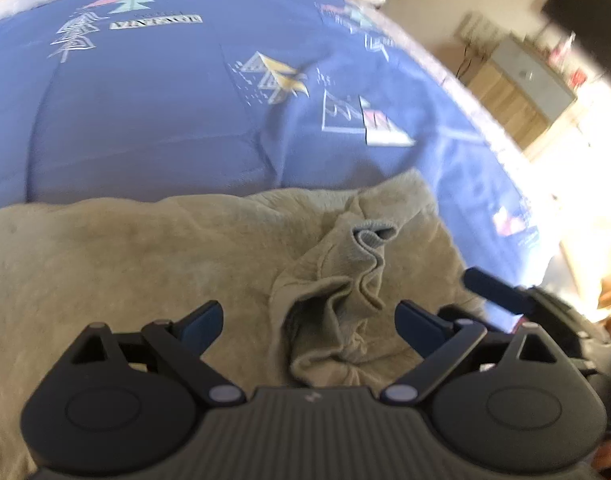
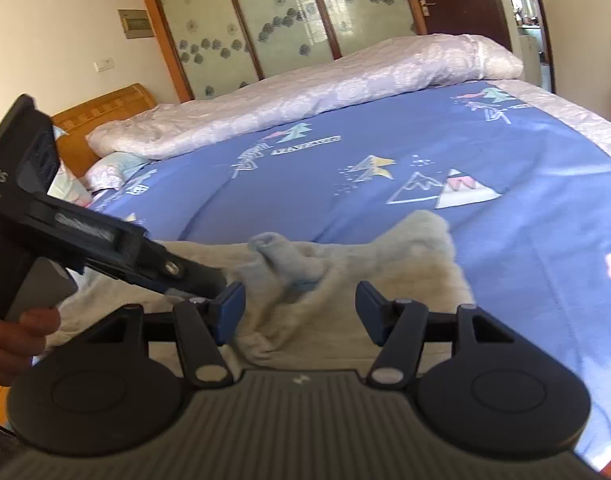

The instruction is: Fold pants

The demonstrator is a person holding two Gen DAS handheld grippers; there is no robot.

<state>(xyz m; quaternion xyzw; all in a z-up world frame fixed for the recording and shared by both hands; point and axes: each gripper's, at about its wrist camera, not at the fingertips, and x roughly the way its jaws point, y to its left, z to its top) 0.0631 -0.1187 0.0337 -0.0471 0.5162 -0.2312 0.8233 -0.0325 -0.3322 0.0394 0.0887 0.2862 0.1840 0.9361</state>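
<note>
The beige fleece pants (image 1: pixel 137 264) lie on the blue patterned bedspread (image 1: pixel 153 120), with a bunched, crumpled end (image 1: pixel 345 296) near the front edge. My left gripper (image 1: pixel 309 320) is open, its jaws on either side of the crumpled end, just above it. In the right wrist view the pants (image 2: pixel 405 264) show the same bunched part (image 2: pixel 289 268). My right gripper (image 2: pixel 301 308) is open over it and empty. The left gripper's body (image 2: pixel 105 240) reaches in from the left there, and the right gripper's finger (image 1: pixel 493 288) shows at the right of the left wrist view.
A rolled pale pink quilt (image 2: pixel 305 92) lies along the far side of the bed. A wooden headboard (image 2: pixel 105 108) and pillow (image 2: pixel 109 168) are at the left. Wardrobe doors (image 2: pixel 285 12) stand behind. A desk with a grey unit (image 1: pixel 525 80) is to the right.
</note>
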